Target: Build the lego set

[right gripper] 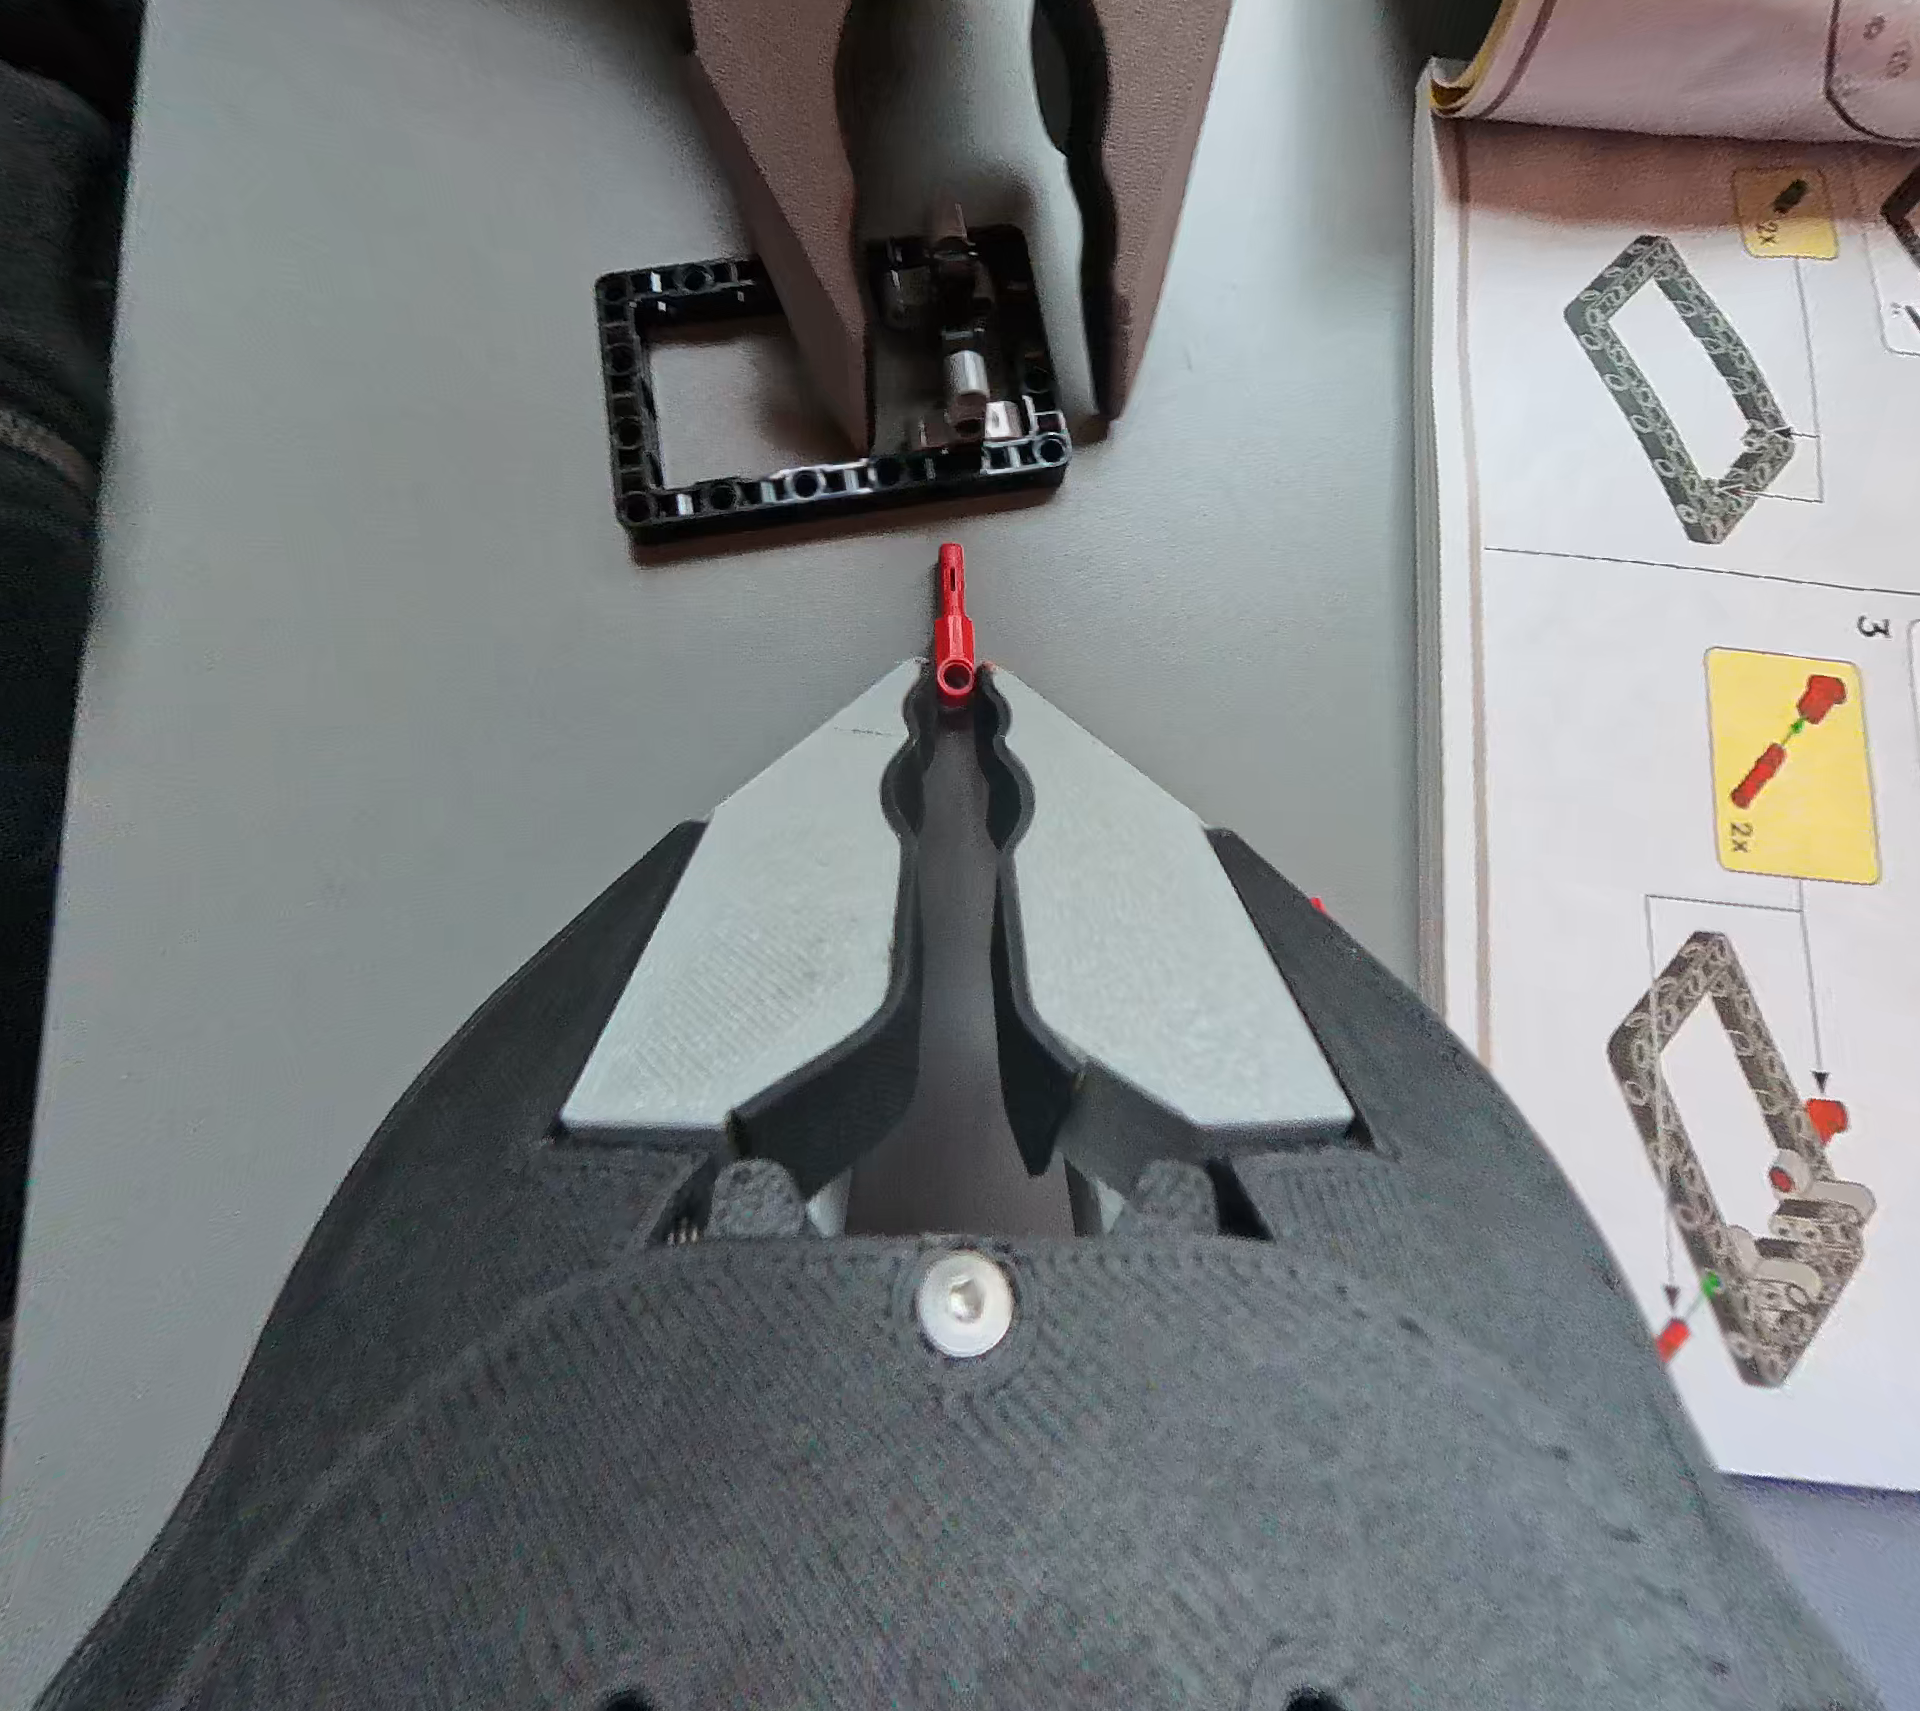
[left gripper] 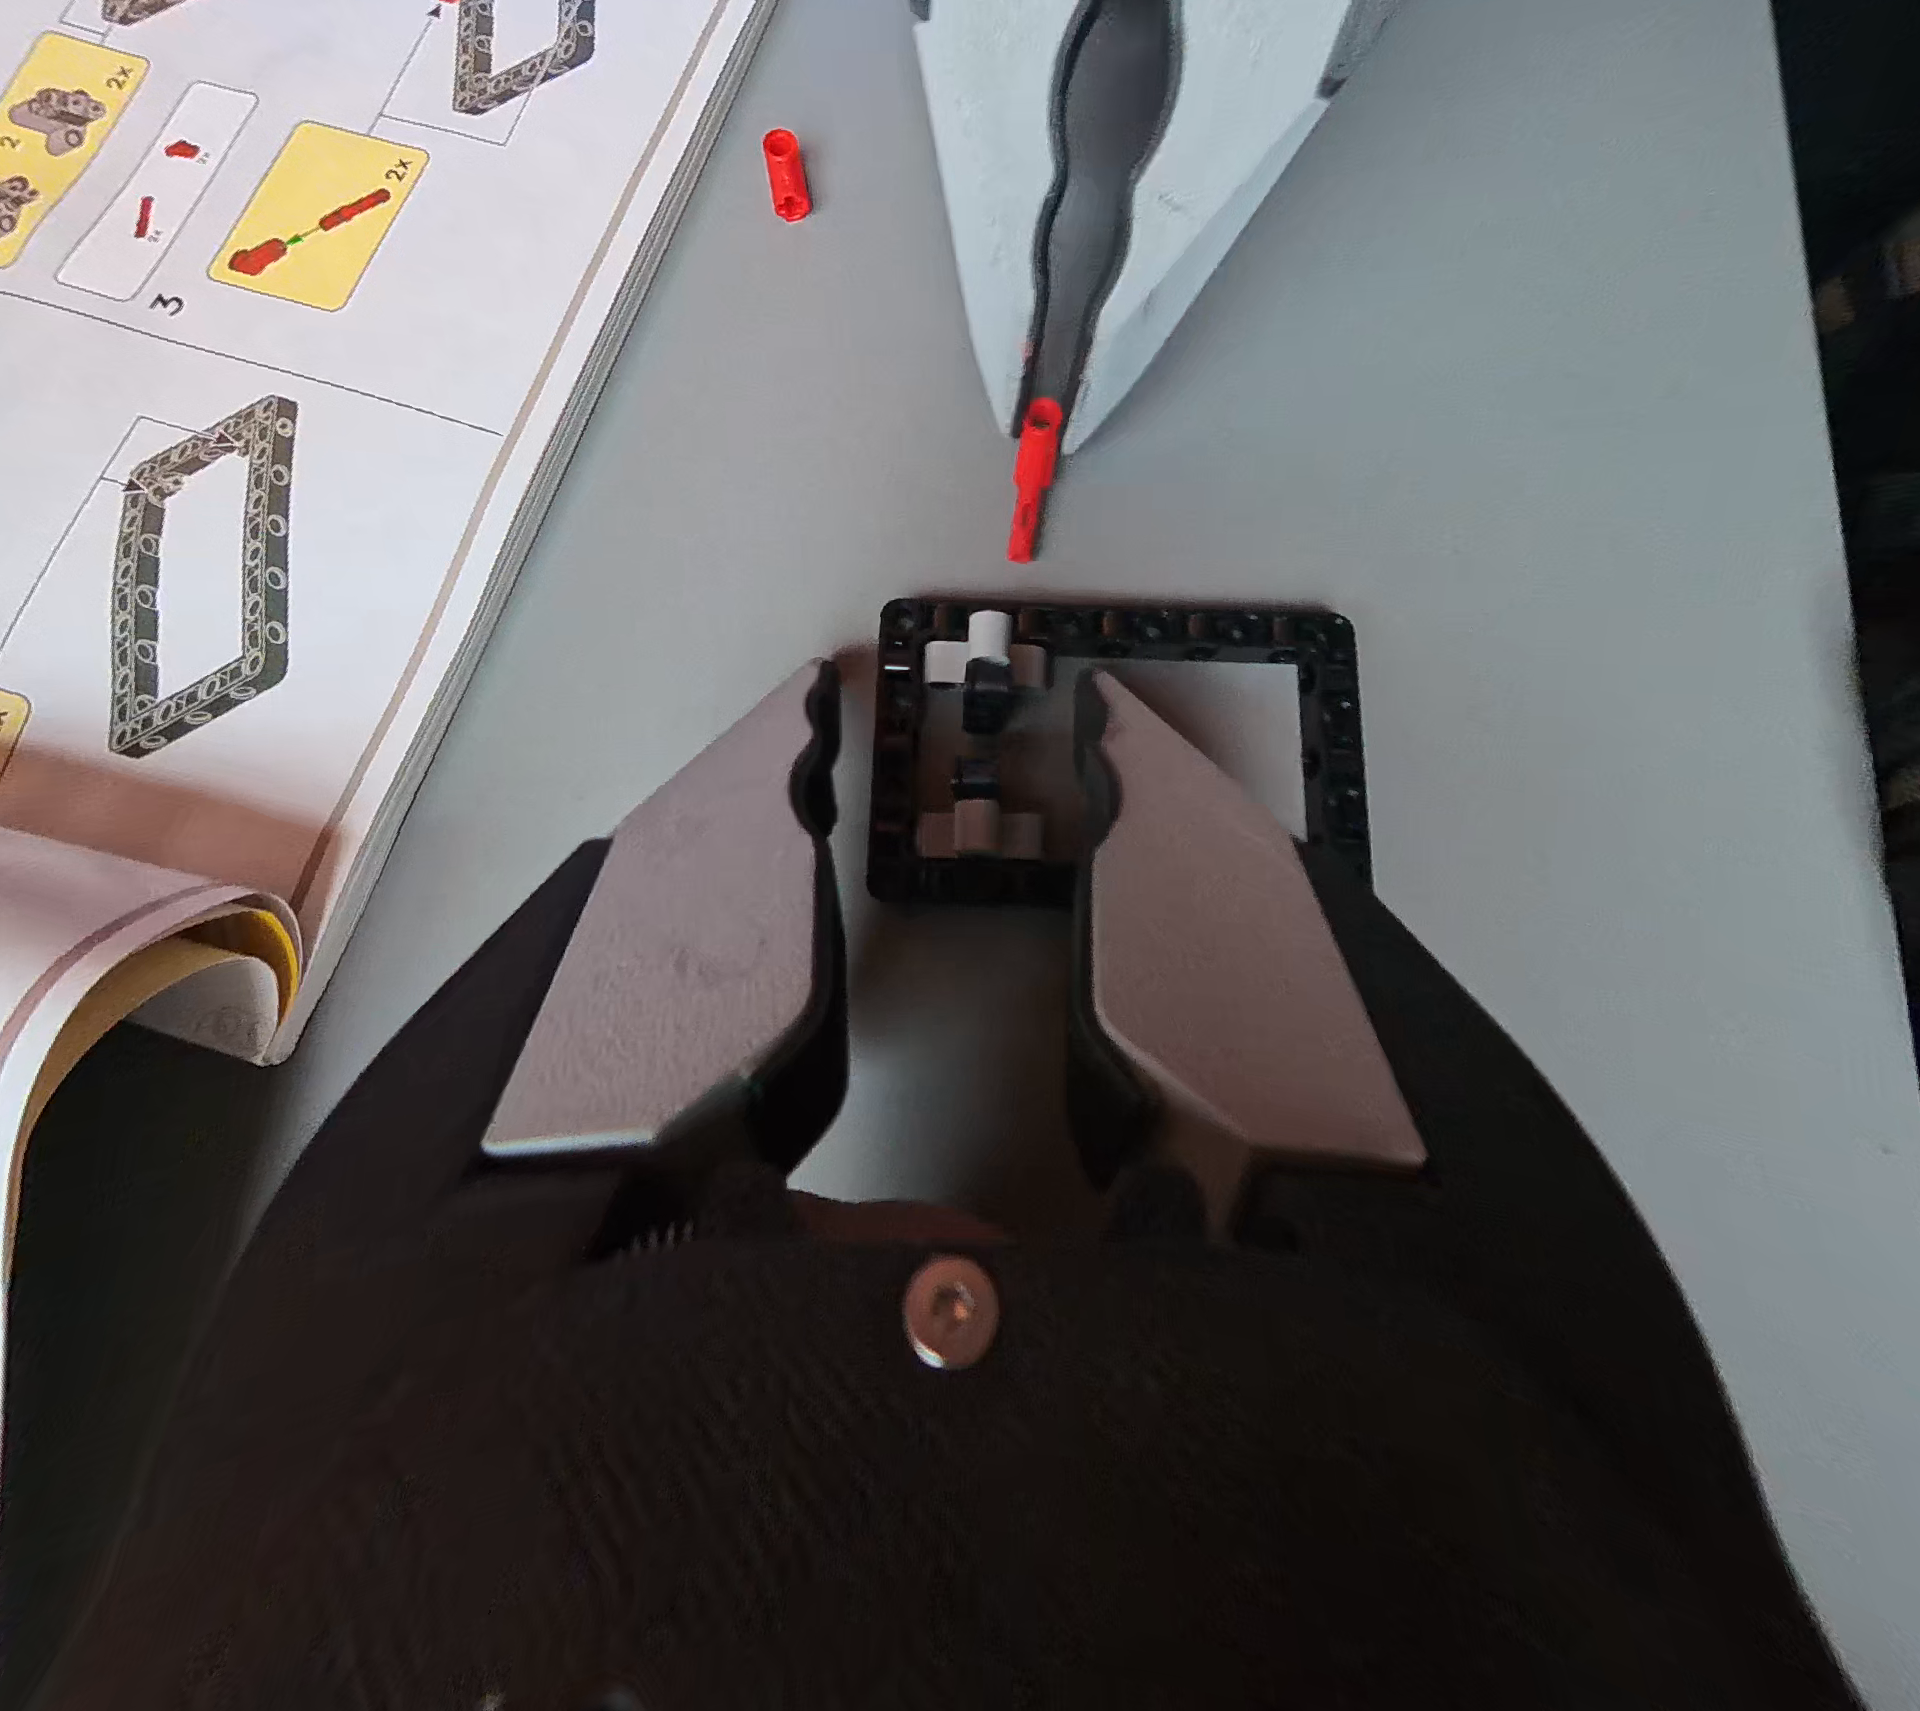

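Jaws: those of the right gripper [right gripper: 954, 674] are closed on the bushed end of a red axle pin [right gripper: 950, 622], whose free tip points to 12 o'clock at the frame; those of the left gripper [left gripper: 956, 705] stand apart, straddling one end of the frame with the small connectors between them, though whether the fingertips press on the frame cannot be told from either view. Grey table [left gripper: 1455, 518], bearing all parts. Instruction booklet [left gripper: 364, 362], open, at 10 o'clock in the left wrist view and at 3 o'clock in the right wrist view. Black rectangular frame [right gripper: 831, 487], lying flat, just beyond the pin's tip and apart from it. Grey and black connectors [right gripper: 961, 331], seated inside the frame's end. Loose red bush [left gripper: 787, 173], at 11 o'clock of the frame in the left wrist view, beside the booklet's edge. Handling, by judgement: the frame is light, stiff plastic, apt to slide on the smooth table when pushed, and is best braced across its long beams near the receiving hole; the pin is small, hard and slippery, liable to pivot in the grip, so it is best held by its thicker collar and pressed straight along its axis.
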Demonstrator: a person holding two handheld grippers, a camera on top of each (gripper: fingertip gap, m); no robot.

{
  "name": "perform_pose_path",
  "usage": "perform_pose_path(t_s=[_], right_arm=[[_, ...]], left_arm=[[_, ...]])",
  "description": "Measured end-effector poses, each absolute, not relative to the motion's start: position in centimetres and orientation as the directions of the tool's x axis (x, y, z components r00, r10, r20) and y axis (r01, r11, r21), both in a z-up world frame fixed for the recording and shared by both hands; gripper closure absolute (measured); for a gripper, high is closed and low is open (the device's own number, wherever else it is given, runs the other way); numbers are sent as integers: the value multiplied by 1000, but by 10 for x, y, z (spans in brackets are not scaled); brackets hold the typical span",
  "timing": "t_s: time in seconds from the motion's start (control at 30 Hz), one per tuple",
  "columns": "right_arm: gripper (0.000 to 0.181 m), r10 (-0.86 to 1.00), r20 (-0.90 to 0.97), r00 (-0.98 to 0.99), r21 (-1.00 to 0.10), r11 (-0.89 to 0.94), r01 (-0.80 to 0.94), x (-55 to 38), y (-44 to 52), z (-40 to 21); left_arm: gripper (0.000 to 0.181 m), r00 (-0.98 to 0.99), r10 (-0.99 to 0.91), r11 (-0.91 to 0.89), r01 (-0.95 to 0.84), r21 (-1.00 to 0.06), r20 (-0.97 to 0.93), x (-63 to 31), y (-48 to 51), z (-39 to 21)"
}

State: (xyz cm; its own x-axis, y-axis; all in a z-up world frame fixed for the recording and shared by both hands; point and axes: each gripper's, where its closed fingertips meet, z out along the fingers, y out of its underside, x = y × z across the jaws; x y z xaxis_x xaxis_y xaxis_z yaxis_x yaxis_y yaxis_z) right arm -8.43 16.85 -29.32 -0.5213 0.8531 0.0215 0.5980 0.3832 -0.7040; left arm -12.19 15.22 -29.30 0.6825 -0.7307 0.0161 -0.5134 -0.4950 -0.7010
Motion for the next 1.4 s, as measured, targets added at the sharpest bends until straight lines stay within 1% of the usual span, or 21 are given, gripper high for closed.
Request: perform_pose_path(t_s=[0.07, 0.17, 0.57, 0.67, 0.77, 0.97, 1.1, 1.23, 1.4], right_arm=[[176, 844, 3, -537, -695, 388, 606, -85, 166, -294], [176, 844, 0, -536, -696, 385, 606, -87, 166, -293], [177, 831, 25, -555, -697, 413, 587, -89, 161, -294], [177, 819, 68, -570, -695, 449, 562, -90, 161, -294], [177, 782, 157, -604, -688, 525, 501, -90, 161, -294], [177, 794, 45, -606, -690, 463, 556, -90, 160, -294], [178, 804, 42, -594, -667, 465, 582, -91, 161, -294], [178, 784, 104, -612, -624, 530, 574, -91, 161, -294], [178, 791, 92, -605, -628, 517, 581, -91, 161, -295]], left_arm=[[150, 679, -734, -492, -510, -706, 21, -122, 152, -293], [150, 677, -735, -485, -495, -721, 30, -121, 153, -293], [150, 682, -731, -480, -499, -722, 15, -118, 152, -293], [150, 683, -730, -483, -496, -722, 19, -118, 152, -293], [150, 679, -734, -485, -492, -723, 31, -118, 151, -293], [150, 677, -736, -481, -496, -723, 26, -118, 151, -294], [150, 681, -732, -487, -491, -722, 30, -118, 151, -294], [150, 683, -730, -488, -490, -723, 29, -118, 151, -294], [150, 693, -720, -496, -482, -722, 33, -118, 151, -294]])
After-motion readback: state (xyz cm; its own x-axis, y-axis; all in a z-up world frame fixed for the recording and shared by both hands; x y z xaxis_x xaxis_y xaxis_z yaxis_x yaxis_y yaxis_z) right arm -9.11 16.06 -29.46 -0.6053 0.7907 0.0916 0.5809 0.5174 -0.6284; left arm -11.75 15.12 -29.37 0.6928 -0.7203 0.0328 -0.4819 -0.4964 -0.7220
